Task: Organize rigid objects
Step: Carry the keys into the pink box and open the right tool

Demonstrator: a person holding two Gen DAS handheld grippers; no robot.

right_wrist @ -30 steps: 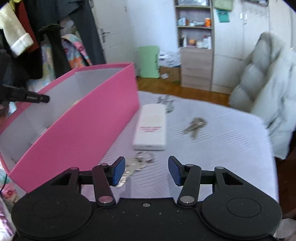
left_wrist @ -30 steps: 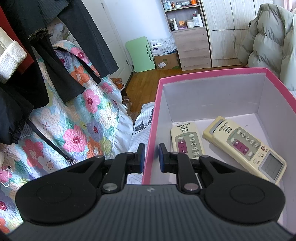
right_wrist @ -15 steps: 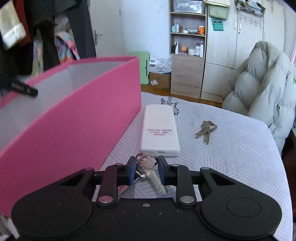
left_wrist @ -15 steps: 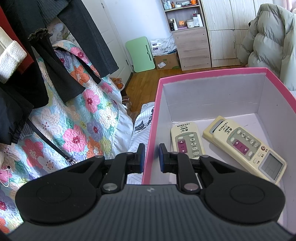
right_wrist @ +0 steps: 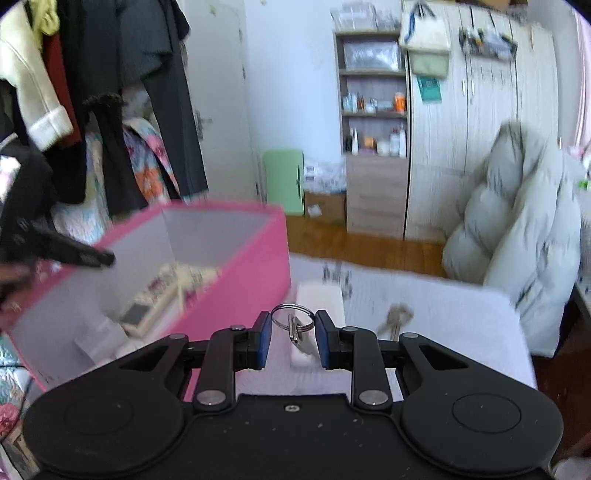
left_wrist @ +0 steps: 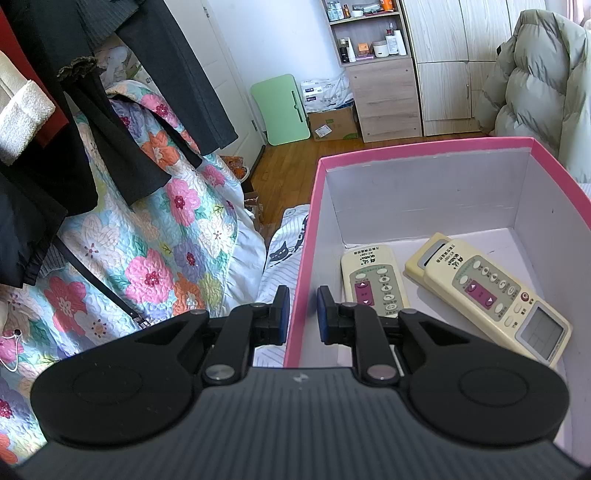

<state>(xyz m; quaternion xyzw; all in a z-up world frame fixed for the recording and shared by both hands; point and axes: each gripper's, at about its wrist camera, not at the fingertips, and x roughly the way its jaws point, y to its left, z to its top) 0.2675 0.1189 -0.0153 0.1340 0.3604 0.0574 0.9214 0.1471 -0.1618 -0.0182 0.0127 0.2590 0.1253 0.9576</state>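
In the right wrist view only, the right claw (right_wrist: 293, 334) grips keys (right_wrist: 295, 326).

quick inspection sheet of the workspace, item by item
surface: striped white sheet, blurred in the right wrist view
job's things: pink box holds two remotes; key ring between the right pads, off the sheet; white remote and second keys lie on the sheet beside the box
clutter: nothing seen
grippers: left gripper shut on the box's near wall; right gripper shut on the key ring
cables: nothing seen
surroundings: hanging clothes, floral quilt, shelf, puffer coat
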